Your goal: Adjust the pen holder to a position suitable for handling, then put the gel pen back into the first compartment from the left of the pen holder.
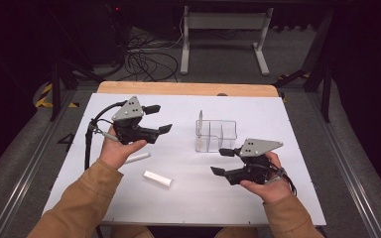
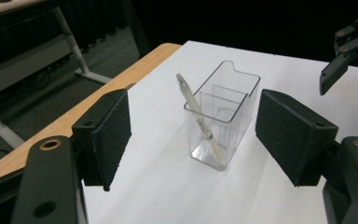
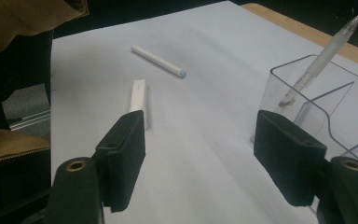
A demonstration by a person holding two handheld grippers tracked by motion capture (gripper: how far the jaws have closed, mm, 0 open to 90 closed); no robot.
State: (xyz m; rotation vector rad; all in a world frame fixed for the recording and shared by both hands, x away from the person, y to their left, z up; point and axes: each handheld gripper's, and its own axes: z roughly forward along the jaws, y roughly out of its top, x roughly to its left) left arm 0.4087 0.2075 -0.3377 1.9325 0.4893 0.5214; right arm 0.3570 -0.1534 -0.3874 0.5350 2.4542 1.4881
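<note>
A clear plastic holder point(image 1: 216, 135) with divided compartments stands right of the table's middle, and a pale pen point(image 1: 200, 121) leans upright in its left end. On the table lie a white marker point(image 1: 138, 157) and a white block point(image 1: 157, 178), left of centre and nearer the front. My left gripper point(image 1: 159, 119) hovers open left of the holder with nothing between its jaws. In the left gripper view the holder point(image 2: 223, 112) and pen point(image 2: 198, 116) stand beyond the open jaws. My right gripper point(image 1: 221, 161) is open and empty just in front of the holder point(image 3: 317, 93), facing the marker point(image 3: 158, 60) and block point(image 3: 138, 98).
The white table sheet point(image 1: 297, 188) ends at a wooden edge point(image 1: 188, 88) at the back. Cables and a white desk frame point(image 1: 223, 22) stand on the floor beyond. A tan sleeve point(image 3: 23, 18) shows in the right gripper view's upper left.
</note>
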